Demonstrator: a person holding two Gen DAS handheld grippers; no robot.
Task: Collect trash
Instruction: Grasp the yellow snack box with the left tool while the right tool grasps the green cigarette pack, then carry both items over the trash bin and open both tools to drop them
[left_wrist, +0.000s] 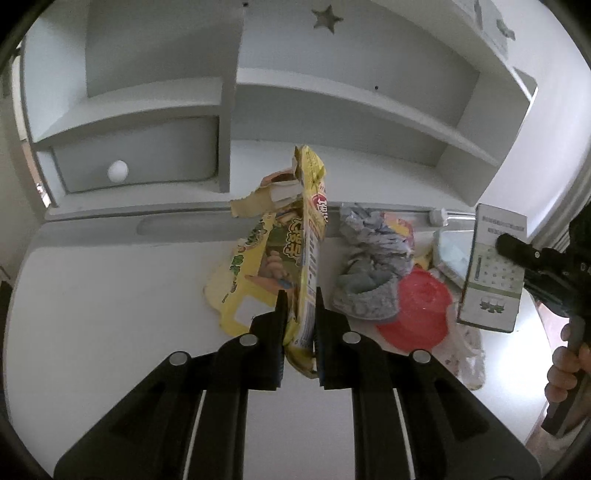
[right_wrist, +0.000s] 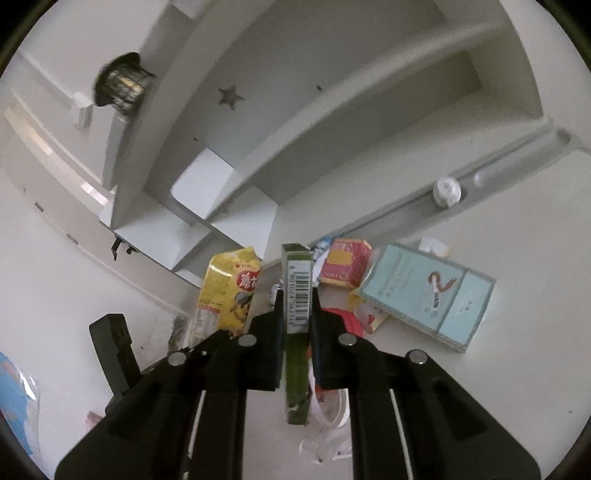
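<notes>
A crumpled yellow snack wrapper (left_wrist: 311, 206) stands upright between the pads of my left gripper (left_wrist: 298, 297), which is shut on its lower part. In the right wrist view the same wrapper (right_wrist: 225, 291) hangs left of centre. My right gripper (right_wrist: 297, 295) is shut on a flat green and white carton (right_wrist: 295, 264) with a barcode on its edge. From the left wrist view that carton (left_wrist: 491, 280) is held above the right side of the desk by the right gripper (left_wrist: 508, 245). A hand (left_wrist: 565, 369) grips the handle.
On the white desk (left_wrist: 110, 314) lie a torn yellow carton (left_wrist: 236, 284), a grey crumpled wad (left_wrist: 369, 269), a red lid (left_wrist: 417, 317), a red-yellow packet (right_wrist: 345, 264), a pale blue box (right_wrist: 424, 295) and a white plastic bag (right_wrist: 328, 428). A shelf unit (left_wrist: 229, 110) rises behind.
</notes>
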